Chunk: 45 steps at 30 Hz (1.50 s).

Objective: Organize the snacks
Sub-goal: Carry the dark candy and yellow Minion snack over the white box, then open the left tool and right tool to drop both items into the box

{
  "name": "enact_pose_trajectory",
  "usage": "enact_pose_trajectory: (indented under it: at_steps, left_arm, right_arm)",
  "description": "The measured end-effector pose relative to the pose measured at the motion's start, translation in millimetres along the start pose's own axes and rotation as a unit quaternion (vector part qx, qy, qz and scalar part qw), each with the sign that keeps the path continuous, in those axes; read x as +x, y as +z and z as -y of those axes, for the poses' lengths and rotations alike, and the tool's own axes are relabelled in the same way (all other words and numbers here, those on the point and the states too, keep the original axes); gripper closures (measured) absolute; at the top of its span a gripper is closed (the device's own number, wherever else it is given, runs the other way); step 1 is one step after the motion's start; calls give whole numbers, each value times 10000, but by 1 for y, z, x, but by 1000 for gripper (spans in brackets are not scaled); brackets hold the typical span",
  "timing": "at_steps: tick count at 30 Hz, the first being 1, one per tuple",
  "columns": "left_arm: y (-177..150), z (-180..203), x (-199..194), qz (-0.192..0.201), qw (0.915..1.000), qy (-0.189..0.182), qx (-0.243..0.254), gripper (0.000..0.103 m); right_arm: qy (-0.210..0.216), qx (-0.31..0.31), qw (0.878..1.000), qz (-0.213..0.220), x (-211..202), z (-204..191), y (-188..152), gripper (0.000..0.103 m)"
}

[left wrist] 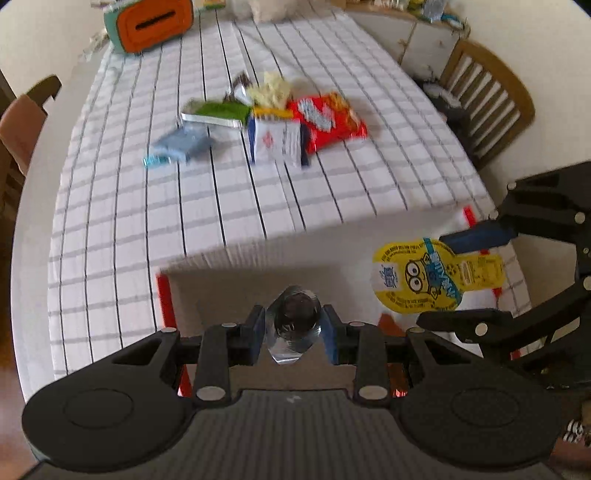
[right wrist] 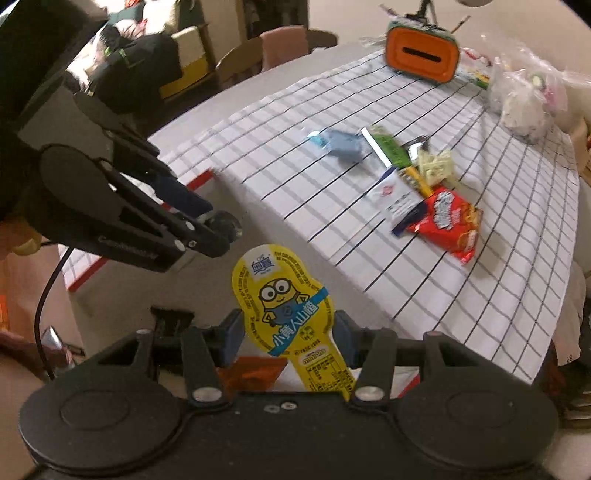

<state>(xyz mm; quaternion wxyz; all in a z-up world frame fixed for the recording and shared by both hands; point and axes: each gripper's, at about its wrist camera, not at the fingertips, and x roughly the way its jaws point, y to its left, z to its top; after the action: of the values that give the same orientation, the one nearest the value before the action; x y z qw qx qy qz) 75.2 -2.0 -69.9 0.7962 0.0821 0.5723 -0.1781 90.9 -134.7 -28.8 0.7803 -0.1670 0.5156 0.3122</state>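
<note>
My left gripper (left wrist: 294,318) is shut on a small dark sweet in a clear shiny wrapper (left wrist: 294,314), held over a white box with a red rim (left wrist: 165,295). My right gripper (right wrist: 288,325) is shut on a flat yellow snack pack with a cartoon figure (right wrist: 284,306). That pack (left wrist: 424,277) also shows at the right of the left wrist view, in the right gripper (left wrist: 458,277). In the right wrist view the left gripper (right wrist: 221,229) hangs at left with the sweet, above the box's red rim (right wrist: 199,181). A pile of snacks lies on the checked tablecloth (left wrist: 122,206): a red bag (left wrist: 328,118), a white pack (left wrist: 277,142), a green pack (left wrist: 218,110), a blue pack (left wrist: 181,146).
An orange and teal tissue box (left wrist: 155,22) stands at the table's far end. A wooden chair (left wrist: 484,103) stands to the right of the table and another chair (left wrist: 18,125) to the left. A clear plastic bag (right wrist: 524,99) lies at the table's far right.
</note>
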Motion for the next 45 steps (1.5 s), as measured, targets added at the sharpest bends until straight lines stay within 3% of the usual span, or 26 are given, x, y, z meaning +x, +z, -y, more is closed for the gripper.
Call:
enact_pose_trajectory:
  at_steps: [12, 27, 41, 45]
  left_arm:
    - [-21, 21, 36, -720, 9972, 192, 100, 71]
    - [-18, 17, 89, -1796, 9832, 263, -193, 71]
    - [-10, 13, 101, -1930, 9809, 140, -205, 70]
    - [-10, 9, 94, -1805, 9833, 128, -207, 63]
  right_arm:
    - [-3, -93, 9983, -582, 45, -19, -28, 52]
    - [31, -234, 9950, -969, 73, -28, -25, 52]
    - [165, -85, 9946, -1023, 79, -21, -22, 51]
    - [192, -31, 9955, -931, 73, -18, -21, 47]
